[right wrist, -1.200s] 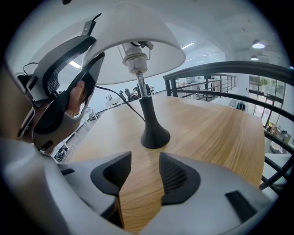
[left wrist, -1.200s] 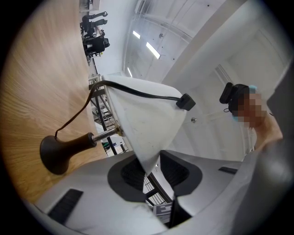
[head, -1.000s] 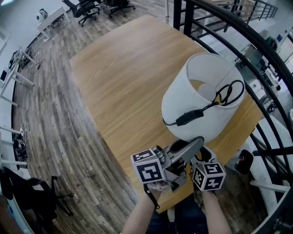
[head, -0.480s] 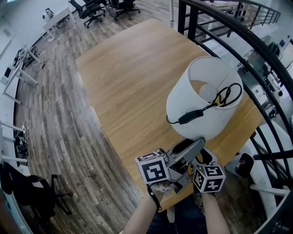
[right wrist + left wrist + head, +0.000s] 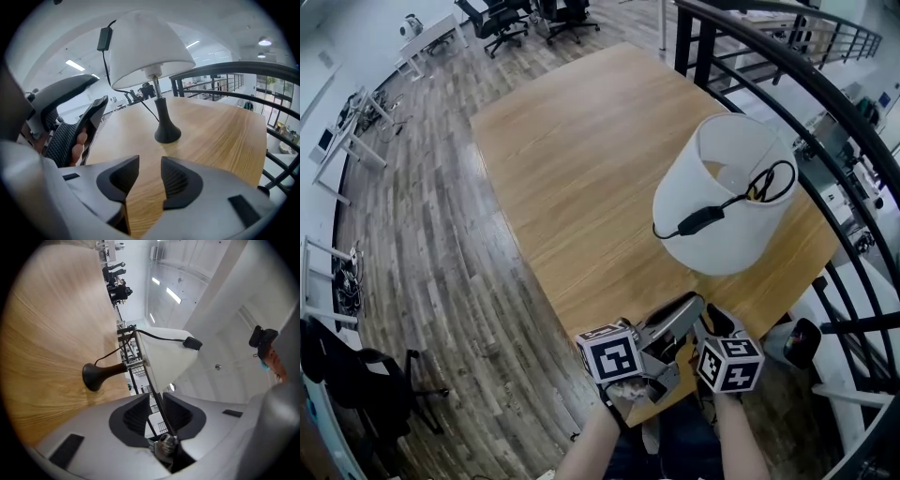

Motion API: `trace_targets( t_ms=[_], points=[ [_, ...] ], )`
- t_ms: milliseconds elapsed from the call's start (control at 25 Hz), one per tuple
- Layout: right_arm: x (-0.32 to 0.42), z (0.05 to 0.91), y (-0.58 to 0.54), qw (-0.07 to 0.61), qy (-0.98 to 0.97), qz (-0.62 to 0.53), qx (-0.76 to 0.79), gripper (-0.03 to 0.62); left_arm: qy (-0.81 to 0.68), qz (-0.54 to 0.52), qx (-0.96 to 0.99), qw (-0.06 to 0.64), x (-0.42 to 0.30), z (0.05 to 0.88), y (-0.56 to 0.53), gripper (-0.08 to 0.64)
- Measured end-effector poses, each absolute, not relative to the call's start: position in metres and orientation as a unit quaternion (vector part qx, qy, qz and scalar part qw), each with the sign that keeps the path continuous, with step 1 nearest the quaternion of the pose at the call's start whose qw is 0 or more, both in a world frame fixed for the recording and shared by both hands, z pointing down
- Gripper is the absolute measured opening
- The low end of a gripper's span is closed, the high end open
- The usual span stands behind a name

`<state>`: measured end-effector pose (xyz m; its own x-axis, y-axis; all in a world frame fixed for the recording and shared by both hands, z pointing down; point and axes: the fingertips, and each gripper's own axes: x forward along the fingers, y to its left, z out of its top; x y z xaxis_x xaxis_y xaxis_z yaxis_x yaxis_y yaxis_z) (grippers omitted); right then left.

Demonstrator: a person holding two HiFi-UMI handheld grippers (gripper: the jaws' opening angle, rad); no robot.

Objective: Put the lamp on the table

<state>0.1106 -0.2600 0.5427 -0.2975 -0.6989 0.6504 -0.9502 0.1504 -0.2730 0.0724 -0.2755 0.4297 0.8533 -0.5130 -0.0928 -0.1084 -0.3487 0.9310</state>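
Upright on the wooden worktop (image 5: 581, 159), right of centre in the head view: the lamp (image 5: 722, 202), with a white shade (image 5: 150, 44) and a dark flared base (image 5: 167, 133) planted on the wood near the right edge. Draped over the rim of the shade, a black cord (image 5: 741, 199), with its switch (image 5: 698, 221) hanging on the outer side and a loop inside. Below the lamp, at the lower middle of that frame, the left gripper (image 5: 675, 317) and just beside it the right gripper (image 5: 712, 323), both apart from the lamp. In the left gripper view, jaws just closed partway but with a clear gap, released, nothing between the pads; the lamp turned sideways in that frame, at the centre, beyond the jaws. In the right gripper view, likewise jaws just narrowed, released, only bare wood in the gap; the lamp straight ahead in the upper middle, the left gripper at the left edge with a finger on its handle. At the upper right of the head view, a black railing (image 5: 825, 103); at the left, grey plank floor (image 5: 422, 234); at the top, office chairs (image 5: 502, 14).
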Motion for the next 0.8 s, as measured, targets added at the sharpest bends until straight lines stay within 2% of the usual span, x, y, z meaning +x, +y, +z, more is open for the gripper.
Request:
trace_targets(
  t_ms=[160,240,440,800],
  points=[
    [0.101,0.538,-0.249,0.188,-0.738,0.337,0.554,0.117,-0.205,-0.173,0.795,0.545,0.064,0.438,-0.259,0.040],
    [0.098,0.536,-0.243,0.189,-0.737,0.338,0.554,0.100,-0.203,-0.169,0.792,0.551,0.062,0.440,-0.251,0.036],
    [0.099,0.535,-0.230,0.208,-0.718,0.340,0.571,0.019,-0.193,-0.162,0.789,0.560,0.059,0.441,-0.236,0.009],
    [0.094,0.527,-0.212,0.187,-0.709,0.386,0.560,0.009,-0.180,-0.155,0.789,0.566,0.055,0.435,-0.219,0.008]
  ],
)
